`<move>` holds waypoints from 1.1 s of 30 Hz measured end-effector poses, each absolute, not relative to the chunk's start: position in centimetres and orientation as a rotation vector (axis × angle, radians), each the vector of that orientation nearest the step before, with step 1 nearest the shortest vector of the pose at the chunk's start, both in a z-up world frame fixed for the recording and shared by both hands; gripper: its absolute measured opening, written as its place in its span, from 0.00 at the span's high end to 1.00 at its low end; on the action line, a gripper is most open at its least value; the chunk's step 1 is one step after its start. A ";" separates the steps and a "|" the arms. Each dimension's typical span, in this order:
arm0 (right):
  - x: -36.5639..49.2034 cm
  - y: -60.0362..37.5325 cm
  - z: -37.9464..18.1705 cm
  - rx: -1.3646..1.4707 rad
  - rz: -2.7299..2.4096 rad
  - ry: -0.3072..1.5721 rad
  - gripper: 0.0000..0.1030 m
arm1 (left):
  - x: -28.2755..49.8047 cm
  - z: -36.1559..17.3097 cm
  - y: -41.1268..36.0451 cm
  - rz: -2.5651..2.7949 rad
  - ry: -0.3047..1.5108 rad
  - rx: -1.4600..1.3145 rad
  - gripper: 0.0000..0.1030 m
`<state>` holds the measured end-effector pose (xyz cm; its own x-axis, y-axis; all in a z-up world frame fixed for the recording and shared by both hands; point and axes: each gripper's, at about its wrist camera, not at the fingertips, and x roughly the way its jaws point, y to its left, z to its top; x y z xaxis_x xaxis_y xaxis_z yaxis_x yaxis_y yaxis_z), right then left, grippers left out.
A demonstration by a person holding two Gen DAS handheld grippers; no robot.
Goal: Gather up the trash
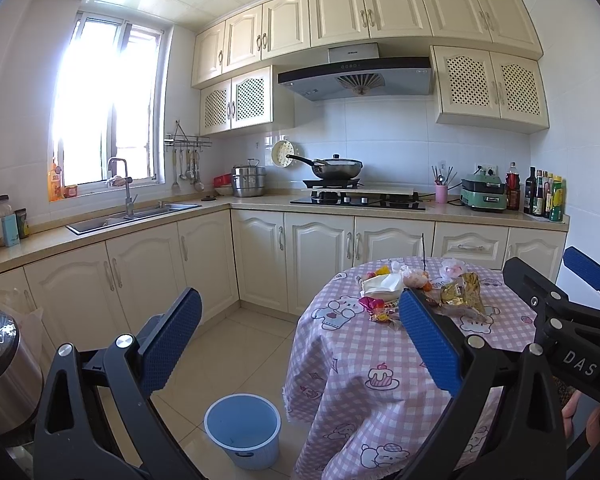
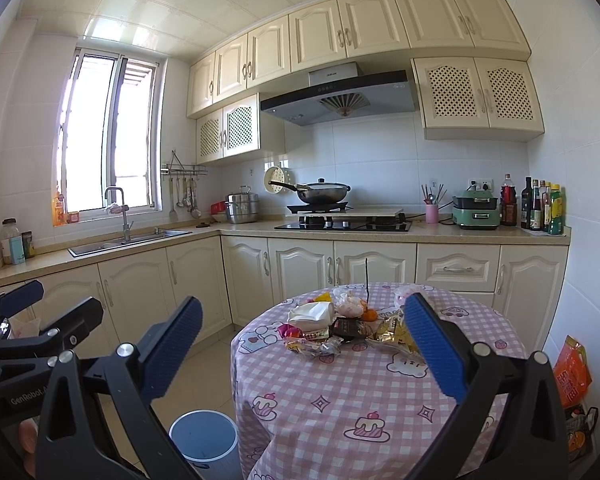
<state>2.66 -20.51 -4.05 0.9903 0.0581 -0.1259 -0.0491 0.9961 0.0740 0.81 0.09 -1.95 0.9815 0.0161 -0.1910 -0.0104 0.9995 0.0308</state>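
Room: kitchen with cream cabinets (image 1: 332, 236), a tiled floor and a bright window (image 1: 108, 100) over the sink (image 1: 132, 216).
Trash: a loose heap of wrappers (image 2: 320, 340) lies on the far half of the round table; it includes a crumpled gold foil bag (image 1: 460, 292), a pink candy wrapper (image 1: 370, 303), a dark packet (image 2: 350, 328) and a white folded paper (image 2: 310, 314).
Other items in the heap: a small orange fruit (image 2: 368, 315) and a thin dark stick (image 2: 367, 280) standing upright beside it.
Table: pink checked tablecloth (image 2: 360, 400) with cartoon prints covers it to well below the rim.
Bin: a blue and white bucket (image 1: 242, 428) stands on the floor just beside the table, on its left.
Left gripper (image 1: 300, 344): fingers spread wide, holding nothing, raised short of the table, well apart from the heap.
Right gripper (image 2: 304, 352): fingers spread wide too, holding nothing, aimed toward the heap but apart from it.
Counter: a wok (image 1: 332, 168) on the stove, a steel pot (image 1: 248, 180), a green appliance (image 1: 483, 194) and bottles (image 1: 544, 198) at the right end.
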 end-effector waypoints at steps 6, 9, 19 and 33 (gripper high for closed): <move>2.7 -20.7 -4.0 0.072 0.053 0.130 0.04 | 0.9 -2.0 0.0 0.015 0.195 0.031 0.07; 2.8 -20.8 -4.0 0.072 0.053 0.132 0.04 | 0.9 -2.0 0.1 0.014 0.196 0.031 0.07; 2.9 -20.8 -4.1 0.072 0.055 0.135 0.04 | 0.9 -2.0 0.0 0.016 0.197 0.032 0.07; 3.1 -20.5 -4.0 0.072 0.062 0.143 0.04 | 0.9 -1.9 0.1 0.016 0.200 0.031 0.07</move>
